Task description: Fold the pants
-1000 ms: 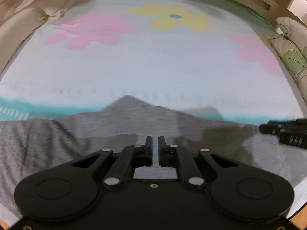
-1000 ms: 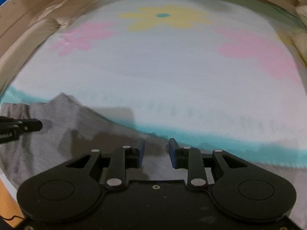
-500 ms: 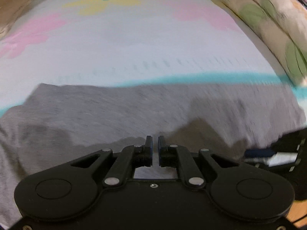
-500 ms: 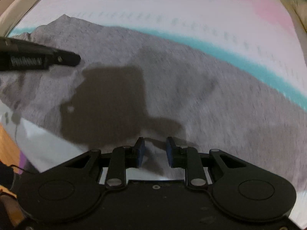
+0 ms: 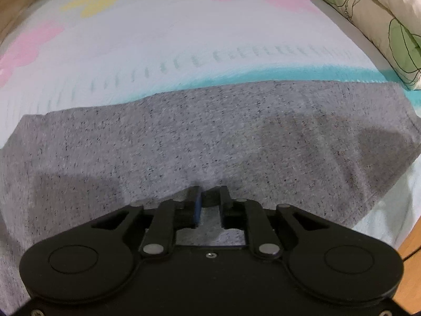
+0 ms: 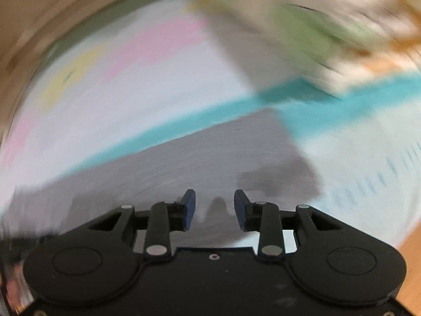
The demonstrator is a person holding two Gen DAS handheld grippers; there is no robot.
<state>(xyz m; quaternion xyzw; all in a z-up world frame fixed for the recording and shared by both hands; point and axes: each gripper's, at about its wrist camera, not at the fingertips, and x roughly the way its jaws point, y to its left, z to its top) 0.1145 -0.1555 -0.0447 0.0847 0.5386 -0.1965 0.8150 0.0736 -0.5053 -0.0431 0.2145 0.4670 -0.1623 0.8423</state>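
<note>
Grey heathered pants [image 5: 210, 137] lie flat across the near part of a bed, folded into a wide band. My left gripper [image 5: 208, 197] is low over the near edge of the pants with its jaws almost closed on a pinch of grey cloth. In the blurred right wrist view the pants [image 6: 210, 152] show as a grey slab with a square far-right corner. My right gripper [image 6: 214, 205] is open and empty just above that cloth.
The bedsheet [image 5: 184, 26] is white with pink and yellow flowers and a teal stripe [image 5: 289, 75] just beyond the pants. A leaf-print pillow [image 5: 381, 13] lies at the right. Wooden floor [image 5: 413, 250] shows past the bed's near right corner.
The pants have been laid flat and smoothed. My left gripper has lowered and swung right. My right gripper has opened wider and swung quickly right, blurring its view.
</note>
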